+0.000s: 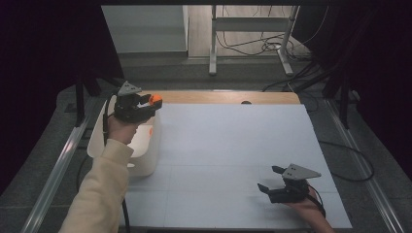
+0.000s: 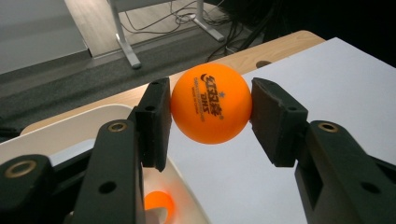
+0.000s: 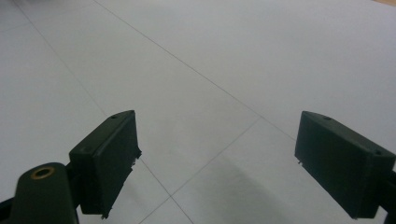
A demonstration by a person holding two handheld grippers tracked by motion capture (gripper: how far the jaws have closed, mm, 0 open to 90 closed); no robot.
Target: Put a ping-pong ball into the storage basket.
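The glossy orange table-tennis ball with black print (image 2: 210,103) sits squeezed between the two black pads of your left gripper (image 2: 210,116), one pad pressing each side of it, so that gripper is closed on the ball and carrying it clear of any surface. In the high view the same ball (image 1: 155,100) shows at the tip of the left gripper (image 1: 145,104), raised above the far right edge of the white plastic tub (image 1: 145,155) standing at the left side of the table. Inside that tub, low in the left gripper view, lies a second orange ball (image 2: 159,203), partly hidden by the jaw. The tub rests on the pale grey table sheet (image 1: 228,145), with a strip of light wooden tabletop (image 1: 218,97) showing beyond it. Your right gripper (image 1: 272,178) lies well apart near the sheet's near right corner, jaws spread wide with nothing between them, only bare sheet under its pads (image 3: 109,158)
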